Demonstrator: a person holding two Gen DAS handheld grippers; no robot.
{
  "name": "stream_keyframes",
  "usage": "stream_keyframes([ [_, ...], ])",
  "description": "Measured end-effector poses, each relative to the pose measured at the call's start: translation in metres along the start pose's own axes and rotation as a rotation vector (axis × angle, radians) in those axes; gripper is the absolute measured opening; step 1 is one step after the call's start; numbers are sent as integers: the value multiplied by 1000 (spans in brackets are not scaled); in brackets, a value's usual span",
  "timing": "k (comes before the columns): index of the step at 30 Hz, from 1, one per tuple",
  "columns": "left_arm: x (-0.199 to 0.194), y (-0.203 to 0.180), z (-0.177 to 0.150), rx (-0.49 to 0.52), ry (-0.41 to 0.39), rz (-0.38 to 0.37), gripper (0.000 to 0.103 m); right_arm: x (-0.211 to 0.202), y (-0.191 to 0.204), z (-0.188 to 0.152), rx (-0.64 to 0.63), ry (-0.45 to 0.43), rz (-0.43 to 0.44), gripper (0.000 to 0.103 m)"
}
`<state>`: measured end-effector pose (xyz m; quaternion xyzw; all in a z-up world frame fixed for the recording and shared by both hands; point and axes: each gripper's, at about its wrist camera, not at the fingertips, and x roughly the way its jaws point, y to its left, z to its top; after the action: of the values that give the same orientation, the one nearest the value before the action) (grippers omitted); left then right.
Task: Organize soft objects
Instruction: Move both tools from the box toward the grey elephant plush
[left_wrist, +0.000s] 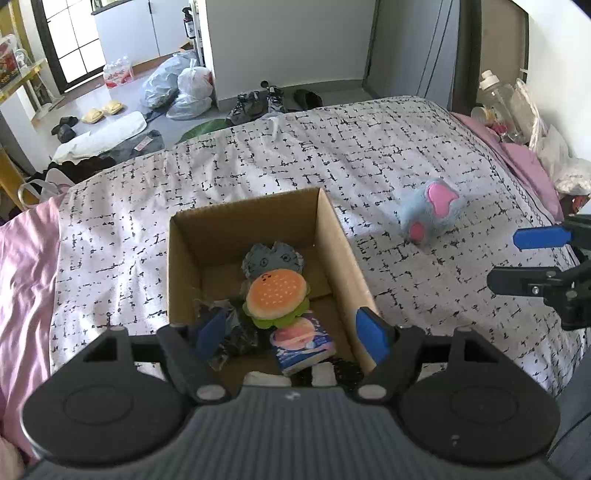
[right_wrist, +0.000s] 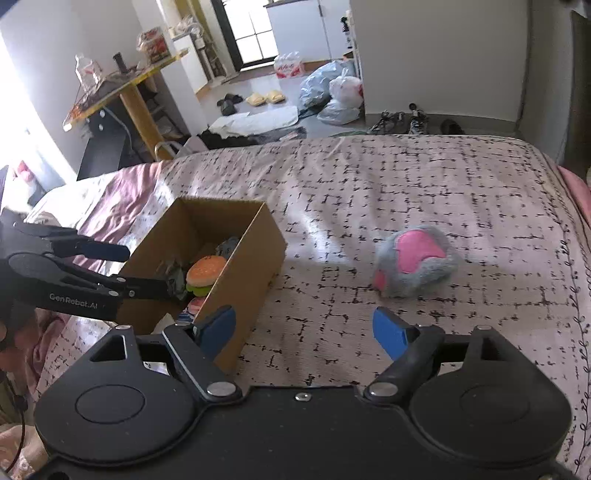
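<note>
An open cardboard box (left_wrist: 334, 236) (right_wrist: 243, 273) stands on the bed. In it lie a burger plush (left_wrist: 275, 297) (right_wrist: 205, 271), a grey plush (left_wrist: 271, 258), a small printed packet (left_wrist: 303, 343) and dark crumpled items (left_wrist: 232, 332). A grey and pink plush paw (left_wrist: 432, 210) (right_wrist: 415, 260) lies on the bedspread right of the box. My left gripper (left_wrist: 291, 334) is open and empty over the box's near end. My right gripper (right_wrist: 304, 328) is open and empty above the bedspread, short of the paw; it also shows in the left wrist view (left_wrist: 517, 258).
The bed has a black-and-white patterned spread (left_wrist: 258, 166) with pink sheet edges (left_wrist: 26, 266). Beyond the bed's far edge the floor holds shoes (left_wrist: 255, 103), plastic bags (left_wrist: 184, 85) and clothes. A cluttered nightstand with bottles (left_wrist: 498, 99) stands at the right.
</note>
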<state>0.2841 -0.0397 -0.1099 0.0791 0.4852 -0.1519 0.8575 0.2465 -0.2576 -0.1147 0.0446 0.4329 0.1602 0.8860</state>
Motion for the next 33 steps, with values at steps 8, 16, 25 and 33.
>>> stream_keyframes([
  [8,-10,-24,7,18,-2,-32,82,-15,-22,-10,39,-33,6,90],
  [16,-6,-53,23,50,-12,-32,82,-19,-43,-21,81,-45,10,88],
  [25,8,-76,43,76,-35,-27,82,-14,-72,-19,161,-50,28,66],
  [33,27,-106,60,131,-56,-70,82,1,-101,-19,208,-29,-18,35],
])
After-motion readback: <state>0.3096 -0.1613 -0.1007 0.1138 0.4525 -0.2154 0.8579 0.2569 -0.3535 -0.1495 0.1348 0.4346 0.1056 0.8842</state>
